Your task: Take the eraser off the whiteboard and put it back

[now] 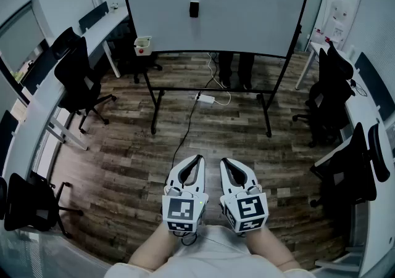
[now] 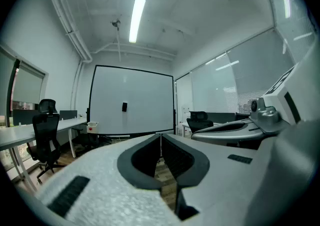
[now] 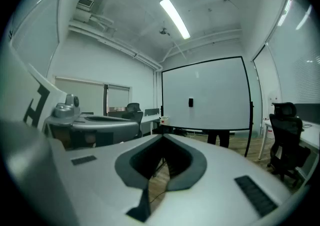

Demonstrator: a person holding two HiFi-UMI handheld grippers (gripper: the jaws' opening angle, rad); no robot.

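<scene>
Eraser (image 1: 194, 9) on whiteboard (image 1: 247, 5), well beyond left gripper (image 1: 198, 159), right gripper (image 1: 224, 162) (both closed).

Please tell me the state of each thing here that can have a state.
whiteboard: upright on its stand, looks blank.
eraser: stuck on the whiteboard, untouched.
left gripper: jaws shut, empty.
right gripper: jaws shut, empty.
ceiling light: on.

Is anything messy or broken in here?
Nothing looks broken or spilled. The eraser sits straight on the whiteboard. Only a loose cable snakes across the floor from under the board, and someone's legs show behind it.
</scene>
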